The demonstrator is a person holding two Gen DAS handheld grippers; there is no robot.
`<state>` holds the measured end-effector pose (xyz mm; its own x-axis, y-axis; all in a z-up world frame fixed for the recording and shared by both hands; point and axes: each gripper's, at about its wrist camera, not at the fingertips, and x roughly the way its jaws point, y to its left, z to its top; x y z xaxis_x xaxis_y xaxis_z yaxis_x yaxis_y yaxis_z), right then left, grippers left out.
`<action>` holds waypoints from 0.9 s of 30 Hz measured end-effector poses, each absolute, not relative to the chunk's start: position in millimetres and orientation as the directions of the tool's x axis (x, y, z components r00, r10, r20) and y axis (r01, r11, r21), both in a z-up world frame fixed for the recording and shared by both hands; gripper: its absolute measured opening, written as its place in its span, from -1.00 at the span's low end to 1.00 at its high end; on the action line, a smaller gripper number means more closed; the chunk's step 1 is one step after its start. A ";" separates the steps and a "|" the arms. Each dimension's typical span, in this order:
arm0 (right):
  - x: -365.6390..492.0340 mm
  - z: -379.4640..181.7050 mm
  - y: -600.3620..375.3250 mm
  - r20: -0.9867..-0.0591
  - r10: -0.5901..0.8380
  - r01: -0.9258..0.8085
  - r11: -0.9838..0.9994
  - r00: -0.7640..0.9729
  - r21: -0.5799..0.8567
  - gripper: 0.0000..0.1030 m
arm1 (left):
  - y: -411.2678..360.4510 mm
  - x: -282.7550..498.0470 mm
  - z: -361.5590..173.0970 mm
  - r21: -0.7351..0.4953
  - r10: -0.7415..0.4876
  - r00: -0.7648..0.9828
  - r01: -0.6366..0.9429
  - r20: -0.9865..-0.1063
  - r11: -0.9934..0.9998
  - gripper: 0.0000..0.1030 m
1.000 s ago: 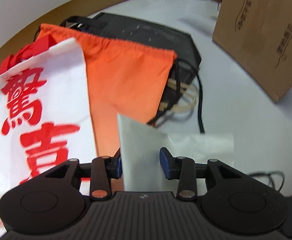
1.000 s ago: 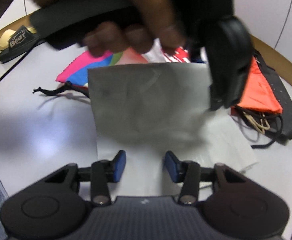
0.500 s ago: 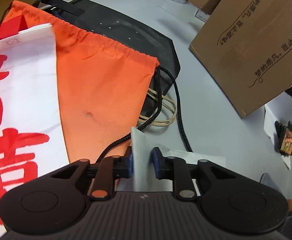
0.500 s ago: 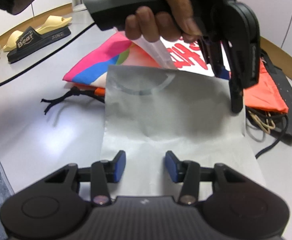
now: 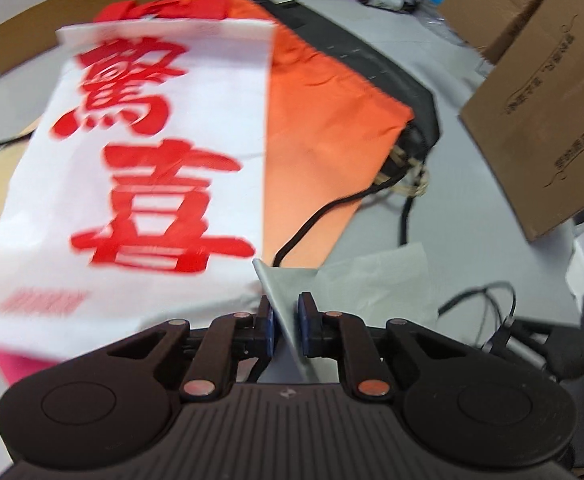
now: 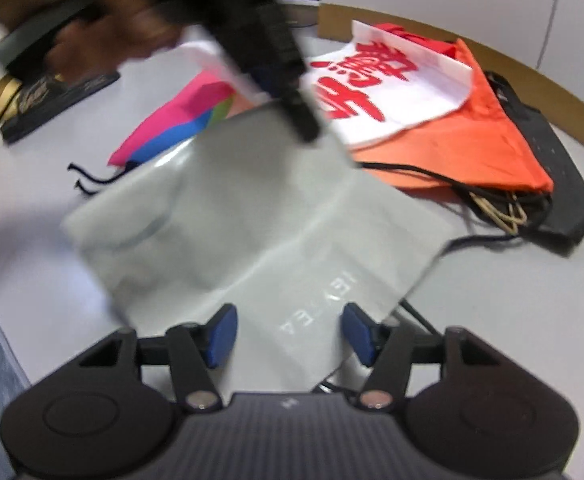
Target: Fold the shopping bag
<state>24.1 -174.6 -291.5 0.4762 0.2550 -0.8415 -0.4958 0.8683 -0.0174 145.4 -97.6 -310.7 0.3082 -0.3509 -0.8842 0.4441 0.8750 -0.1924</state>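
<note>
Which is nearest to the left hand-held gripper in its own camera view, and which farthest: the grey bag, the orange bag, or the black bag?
From the left hand-held gripper, whose jaws are closing:
1. Grey bag: a raised corner lies between its fingers.
2. Orange bag: just beyond, mid-table.
3. Black bag: farthest, under and behind the orange one.

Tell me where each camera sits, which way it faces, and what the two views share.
Left wrist: on the left gripper, angled down at the table; its jaws are closing on the grey bag; no hand visible.
Right wrist: on the right gripper, jaws opening over the grey bag; shows the person's left hand.
Shared: grey bag, white bag, orange bag.
</note>
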 end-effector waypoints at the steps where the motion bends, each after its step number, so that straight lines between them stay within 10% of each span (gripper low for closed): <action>1: 24.1 -292.5 -173.9 -0.840 0.255 -0.491 0.871 0.480 -0.016 0.19 | -94.2 142.5 -310.1 -0.198 -0.350 0.309 0.430 -0.884 0.881 -0.73; 18: 11.7 -297.4 -180.9 -0.796 0.296 -0.509 0.860 0.527 -0.017 0.19 | -88.7 118.7 -306.1 -0.199 -0.302 0.301 0.329 -0.904 0.923 -0.72; 27: 14.4 -297.8 -181.5 -0.805 0.310 -0.548 0.836 0.506 -0.023 0.21 | -109.7 108.1 -291.5 -0.199 -0.329 0.275 0.411 -0.903 0.890 -0.41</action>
